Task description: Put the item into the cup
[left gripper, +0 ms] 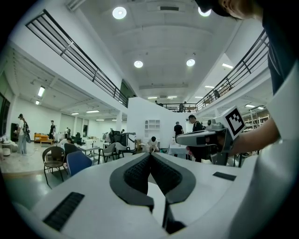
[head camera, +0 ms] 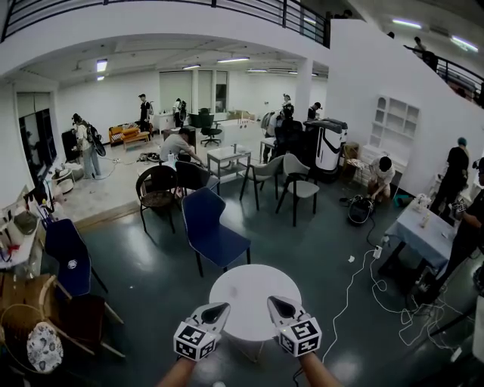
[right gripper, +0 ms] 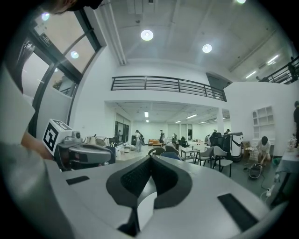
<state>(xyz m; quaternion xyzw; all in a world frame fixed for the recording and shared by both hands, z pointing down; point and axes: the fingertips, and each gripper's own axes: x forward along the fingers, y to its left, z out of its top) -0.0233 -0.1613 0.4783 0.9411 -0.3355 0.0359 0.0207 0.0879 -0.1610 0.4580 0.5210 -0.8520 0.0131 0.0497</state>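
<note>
White table (head camera: pixel 249 298) under both grippers, no item and no cup found on it or in any view. Left gripper (head camera: pixel 218 308) and right gripper (head camera: pixel 277 304) held side by side over near rim, pointed forward. Judged a ready stance, task not begun. Both jaw pairs closed tip to tip, nothing between. Item's look not assessable.

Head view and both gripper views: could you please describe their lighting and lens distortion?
Head view: dim below, dark floor, the white round table stands out, edges bowed by fisheye. Left gripper view: ceiling lights glare, corners black. Right gripper view: same black corners, railing visibly curved.
</note>
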